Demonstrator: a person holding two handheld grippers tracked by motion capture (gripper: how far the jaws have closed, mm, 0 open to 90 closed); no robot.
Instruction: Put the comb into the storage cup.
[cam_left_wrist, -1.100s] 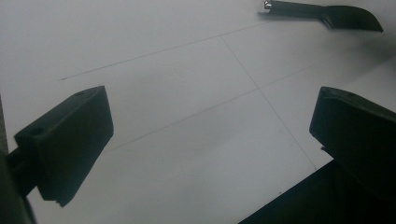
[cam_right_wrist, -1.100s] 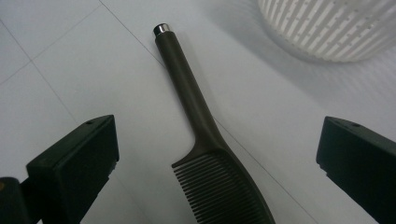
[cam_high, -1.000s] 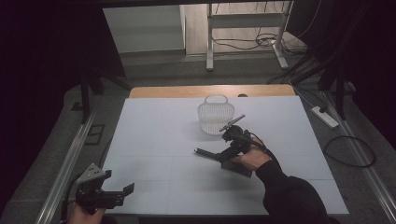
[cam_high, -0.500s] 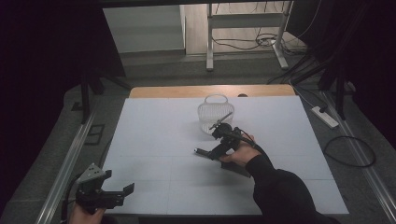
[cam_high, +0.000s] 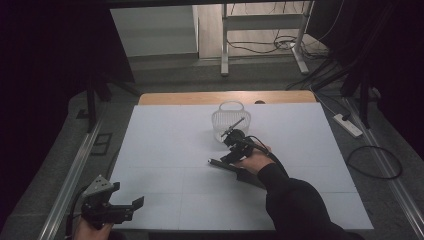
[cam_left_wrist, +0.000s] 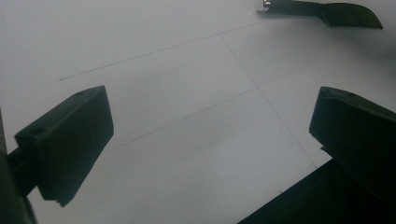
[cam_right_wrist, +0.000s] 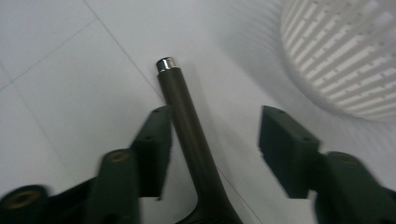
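A dark utensil (cam_high: 219, 163) with a silver-tipped handle (cam_right_wrist: 184, 112) lies on the white table (cam_high: 165, 145), just in front of a white slotted basket (cam_high: 229, 119). My right gripper (cam_high: 229, 156) reaches down over the handle. Its jaws have just been closing with the handle between them. In the right gripper view the left pad (cam_right_wrist: 156, 140) is against the handle, while the right pad (cam_right_wrist: 285, 144) still stands apart from it. My left gripper (cam_high: 127, 195) rests at the table's near left corner, open and empty (cam_left_wrist: 212, 135). The utensil (cam_left_wrist: 336, 11) lies far ahead of it.
The basket (cam_right_wrist: 345, 56) stands close to the right of the right gripper's jaws. The table's near edge (cam_left_wrist: 299, 196) runs just under the left gripper. A wooden strip (cam_high: 200, 97) borders the far side, with floor cables and a power strip (cam_high: 347, 125) beyond.
The right hand has shifted left and slightly down onto the utensil's handle, and its jaws have narrowed around it. The left gripper has stayed in place.
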